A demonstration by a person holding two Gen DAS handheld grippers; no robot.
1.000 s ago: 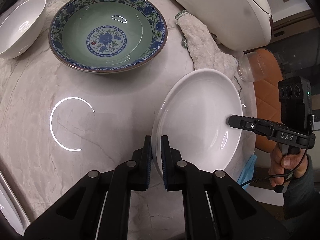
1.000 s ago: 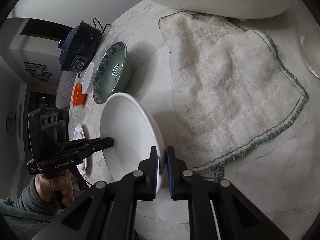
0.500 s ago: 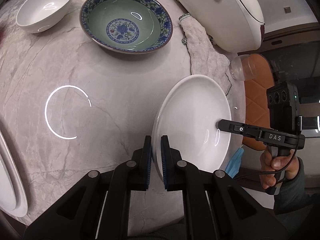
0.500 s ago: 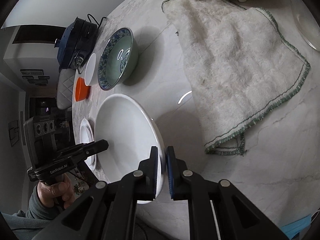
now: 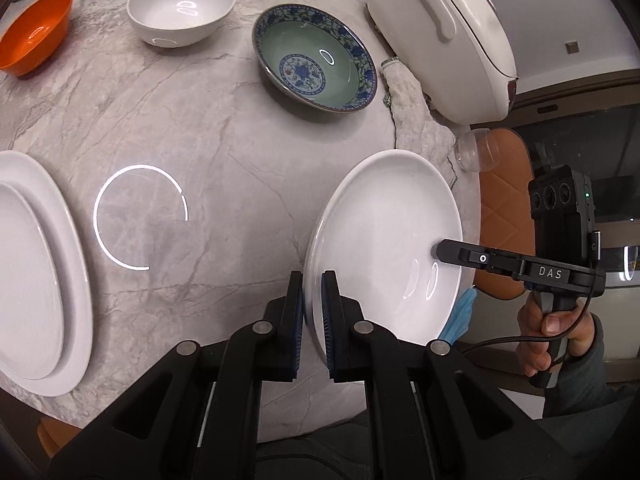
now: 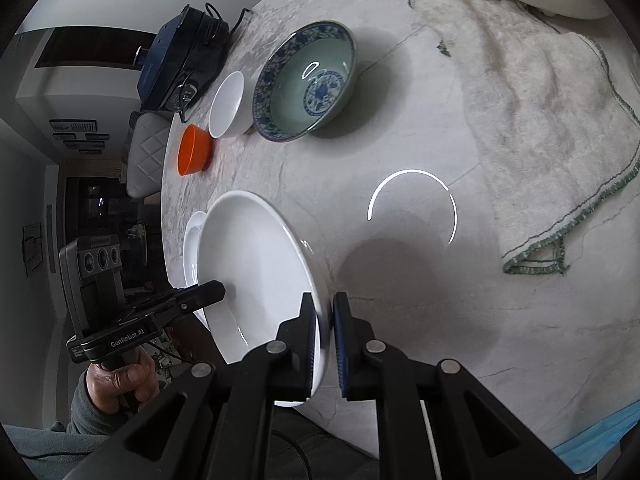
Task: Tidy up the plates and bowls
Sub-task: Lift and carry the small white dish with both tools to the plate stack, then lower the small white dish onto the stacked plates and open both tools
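A deep white plate point(image 5: 384, 240) hangs above the marble table, held at opposite rims by both grippers. My left gripper point(image 5: 312, 292) is shut on its near rim. My right gripper point(image 6: 323, 312) is shut on the other rim of the plate point(image 6: 256, 264), and shows in the left wrist view point(image 5: 438, 249). A stack of two white plates point(image 5: 36, 272) lies at the left edge. A blue-patterned green bowl point(image 5: 316, 60), a white bowl point(image 5: 180, 4) and an orange bowl point(image 5: 32, 34) stand at the back.
A white rice cooker point(image 5: 444, 32) stands at the back right with a white cloth point(image 6: 540, 112) in front of it. A clear glass point(image 5: 478, 148) lies by the table edge. A dark blue appliance point(image 6: 180, 56) stands at the far end.
Both grippers have carried the white plate back and to the left, away from the cloth. The stacked plates, white bowl and orange bowl have come into the left wrist view.
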